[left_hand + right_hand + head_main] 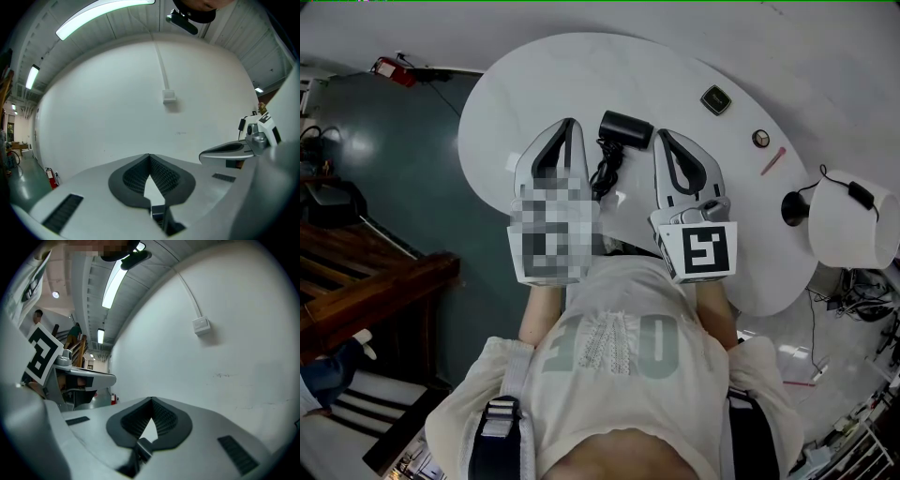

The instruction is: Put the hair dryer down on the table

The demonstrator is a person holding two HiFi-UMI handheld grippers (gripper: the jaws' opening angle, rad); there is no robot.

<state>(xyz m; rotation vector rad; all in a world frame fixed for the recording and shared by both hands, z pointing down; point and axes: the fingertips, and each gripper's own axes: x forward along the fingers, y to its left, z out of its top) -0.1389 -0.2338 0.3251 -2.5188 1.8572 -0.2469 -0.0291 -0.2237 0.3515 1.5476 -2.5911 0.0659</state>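
A person holds two grippers side by side over a white oval table (581, 75). The black hair dryer (625, 128) lies on the tabletop, showing between the two gripper tips in the head view. Its cord (607, 169) is bunched on the table on the side toward the person.

The left gripper (570, 124) has its jaws pressed together with nothing between them; its own view shows the ribbed dark pads meeting at the tip (149, 155) against a plain white wall (117, 108). The right gripper (661, 135) is likewise closed and empty, its pads meeting (151, 400) before the same wall. Neither gripper holds the dryer.

Farther along the table lie a small dark square item (716, 99), a small round item (760, 138) and a red pen (772, 160). A white-shaded lamp (853, 223) stands at the table's right edge. A wall box (169, 96) with a conduit running up from it shows in both gripper views.
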